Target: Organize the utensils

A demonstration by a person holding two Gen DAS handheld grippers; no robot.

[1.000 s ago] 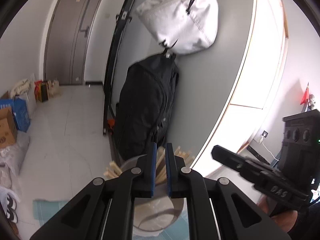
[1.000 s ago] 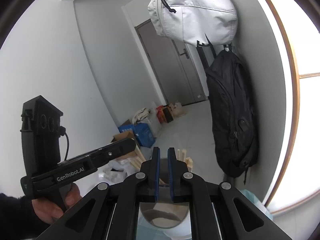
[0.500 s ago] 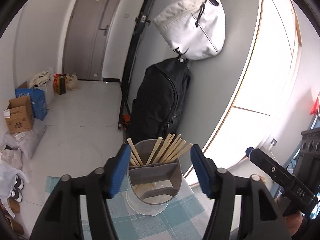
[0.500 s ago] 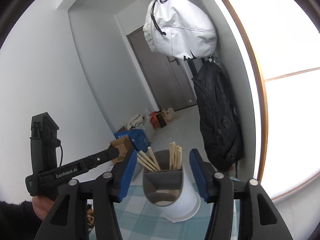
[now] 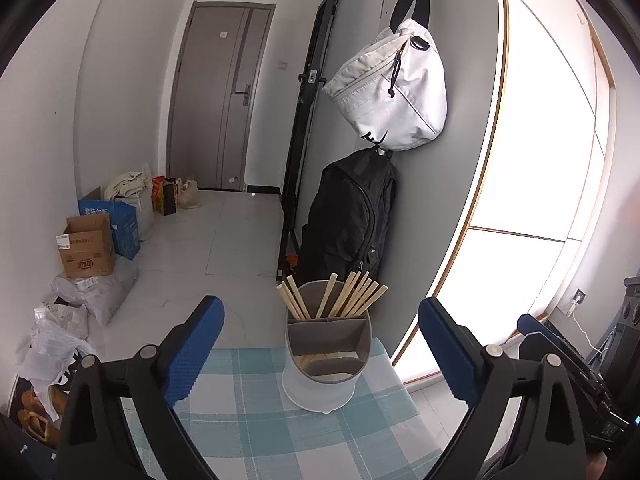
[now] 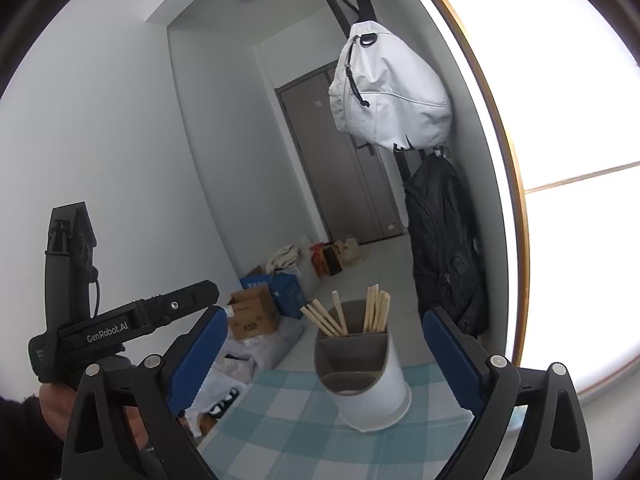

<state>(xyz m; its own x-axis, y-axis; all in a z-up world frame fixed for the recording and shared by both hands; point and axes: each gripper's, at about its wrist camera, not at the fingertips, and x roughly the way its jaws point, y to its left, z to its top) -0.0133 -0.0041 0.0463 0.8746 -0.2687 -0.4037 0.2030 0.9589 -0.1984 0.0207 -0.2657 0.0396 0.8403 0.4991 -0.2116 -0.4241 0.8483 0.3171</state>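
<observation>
Chopsticks standing in the rear compartments of the holder at lower centre on the checked cloth; left gripper and right gripper, jaws just spread and empty, should withdraw without nudging the holder.

Left gripper has just been opening, its blue-padded fingers now spread wide with nothing gripped between them. Right gripper has just been opening too, jaws splayed broad and pressing on nothing. In the right wrist view a dark-sleeved hand clutches the left gripper's handle low at the frame's left edge.
</observation>
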